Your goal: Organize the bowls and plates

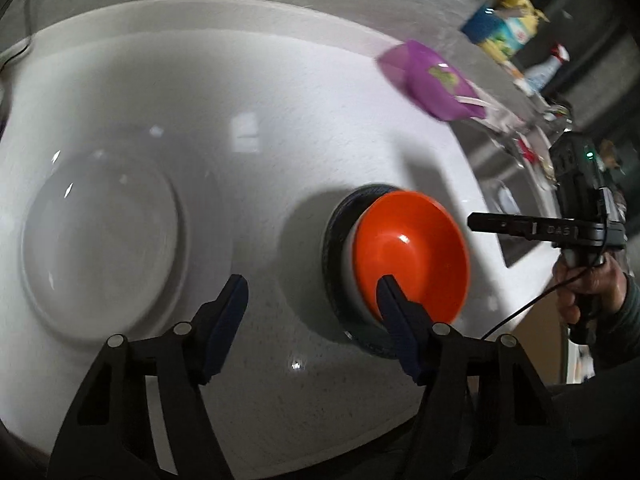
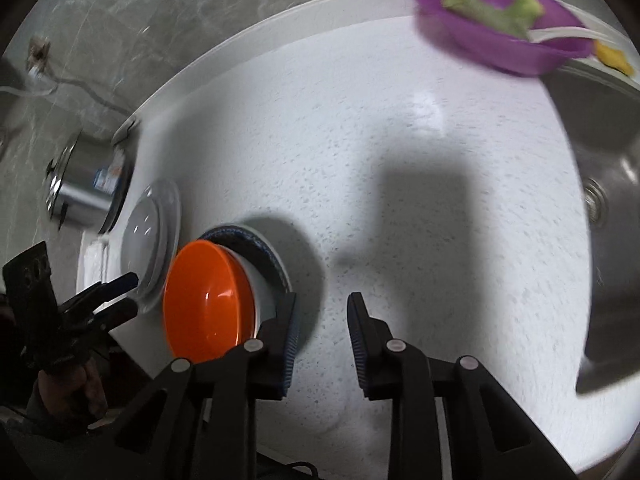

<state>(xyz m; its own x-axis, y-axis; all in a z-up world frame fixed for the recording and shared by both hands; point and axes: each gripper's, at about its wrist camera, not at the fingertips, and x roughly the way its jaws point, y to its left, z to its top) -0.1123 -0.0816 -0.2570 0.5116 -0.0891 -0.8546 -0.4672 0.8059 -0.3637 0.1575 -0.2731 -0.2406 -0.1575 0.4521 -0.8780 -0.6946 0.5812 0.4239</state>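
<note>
While both tongs [image 1: 312,284] [image 2: 322,300] gape empty, orange bowl [image 1: 412,256] sits upright—mouth up.

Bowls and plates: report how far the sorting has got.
Done: orange bowl sits nested in a white bowl on a dark plate. In hand: nothing; left claw and right claw are open. Left: white plate and purple bowl stand apart.

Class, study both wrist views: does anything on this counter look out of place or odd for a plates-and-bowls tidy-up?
Yes. The purple bowl sits apart at the counter's far edge by the sink, with green scraps and a white utensil in it, while the orange bowl is already stacked. Nothing looks spilled or broken.
</note>
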